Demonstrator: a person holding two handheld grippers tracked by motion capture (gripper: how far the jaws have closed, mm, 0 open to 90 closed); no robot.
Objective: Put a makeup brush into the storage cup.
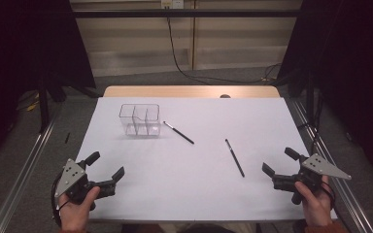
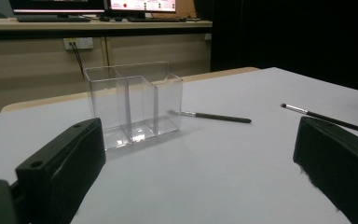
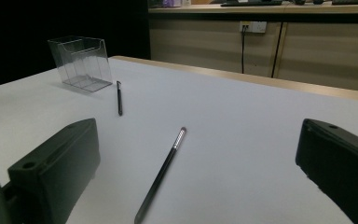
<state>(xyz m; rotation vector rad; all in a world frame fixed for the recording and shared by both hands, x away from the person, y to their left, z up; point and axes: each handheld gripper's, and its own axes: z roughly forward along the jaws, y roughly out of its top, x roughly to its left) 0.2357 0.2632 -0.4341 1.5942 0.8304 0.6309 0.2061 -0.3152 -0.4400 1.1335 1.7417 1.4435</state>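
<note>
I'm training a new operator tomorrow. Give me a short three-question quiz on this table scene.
1. How many makeup brushes lie on the white table, and is either inside the clear organizer?
2. True or false: the left claw is shut on a brush.
3. Which brush lies nearer the right claw: A, the brush beside the organizer, or B, the brush right of centre?

Key
1. Two; neither is inside. The organizer's compartments hold nothing.
2. False. Both claws are open, holding nothing, at the near edge of the table.
3. B. In the right gripper view it lies just ahead of the jaws.
</note>
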